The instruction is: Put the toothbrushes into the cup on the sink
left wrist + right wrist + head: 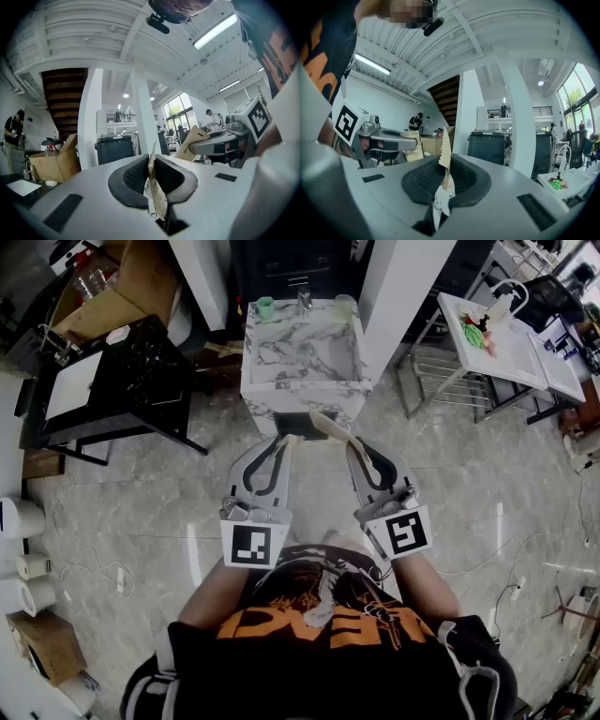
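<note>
Left hand-held gripper and right hand-held gripper are each clamped on one end of a brown paper toothbrush packet. The packet's long axis runs crosswise between them. The sink lies straight ahead, well apart. A green cup, probably the target, stands at its far left corner, nearer the left hand-held gripper.

Bright, even light is given by ceiling strip lights and tall windows. Pale glare streaks are seen on the floor. Both gripper views are strongly bent and darkened at the edges.
</note>
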Demonstrator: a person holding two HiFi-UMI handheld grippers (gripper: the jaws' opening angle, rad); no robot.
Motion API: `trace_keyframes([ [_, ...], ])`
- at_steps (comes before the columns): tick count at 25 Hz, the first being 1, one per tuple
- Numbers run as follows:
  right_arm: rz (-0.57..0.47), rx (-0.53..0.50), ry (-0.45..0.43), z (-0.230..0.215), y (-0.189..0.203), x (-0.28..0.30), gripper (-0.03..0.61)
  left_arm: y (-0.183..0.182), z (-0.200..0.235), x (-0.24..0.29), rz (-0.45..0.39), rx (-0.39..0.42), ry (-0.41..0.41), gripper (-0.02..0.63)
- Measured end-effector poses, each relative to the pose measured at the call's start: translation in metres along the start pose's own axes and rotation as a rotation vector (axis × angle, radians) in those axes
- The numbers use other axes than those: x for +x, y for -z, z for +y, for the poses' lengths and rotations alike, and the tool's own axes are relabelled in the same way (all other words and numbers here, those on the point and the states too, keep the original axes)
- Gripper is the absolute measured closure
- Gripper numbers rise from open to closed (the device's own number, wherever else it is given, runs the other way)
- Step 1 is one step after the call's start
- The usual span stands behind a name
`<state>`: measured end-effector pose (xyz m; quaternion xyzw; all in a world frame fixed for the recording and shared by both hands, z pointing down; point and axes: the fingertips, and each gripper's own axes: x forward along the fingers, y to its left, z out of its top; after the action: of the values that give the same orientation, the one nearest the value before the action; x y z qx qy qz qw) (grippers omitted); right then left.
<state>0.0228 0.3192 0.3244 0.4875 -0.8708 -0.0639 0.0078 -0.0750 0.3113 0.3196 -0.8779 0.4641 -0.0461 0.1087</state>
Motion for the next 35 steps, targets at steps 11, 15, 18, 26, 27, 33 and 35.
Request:
trace_keyframes([
  [11,0.025,-0.004,-0.001,0.014,0.003,-0.003,0.535,-0.003,0.004,-0.01,-0.006,0.0,0.025,0.563],
  [15,0.045,0.001,0.004,0.019,0.006,-0.002,0.535,-0.002,0.009,-0.016,-0.006,0.009,0.033,0.563],
  [18,0.029,0.005,0.012,0.027,0.002,0.002,0.535,0.002,0.016,-0.023,-0.006,-0.004,0.035,0.563],
  [26,0.038,-0.023,0.063,0.04,0.01,0.011,0.535,0.025,0.035,-0.032,0.004,-0.016,0.066,0.563],
  [27,0.041,-0.023,0.071,0.038,0.012,0.012,0.535,0.031,0.037,-0.03,0.007,-0.036,0.064,0.563],
  [33,0.051,0.022,0.081,0.017,0.026,0.025,0.535,0.053,0.034,-0.001,0.065,-0.057,0.103,0.563],
  [35,0.029,0.06,0.085,0.002,0.03,0.041,0.535,0.055,0.038,0.016,0.074,-0.036,0.104,0.563],
])
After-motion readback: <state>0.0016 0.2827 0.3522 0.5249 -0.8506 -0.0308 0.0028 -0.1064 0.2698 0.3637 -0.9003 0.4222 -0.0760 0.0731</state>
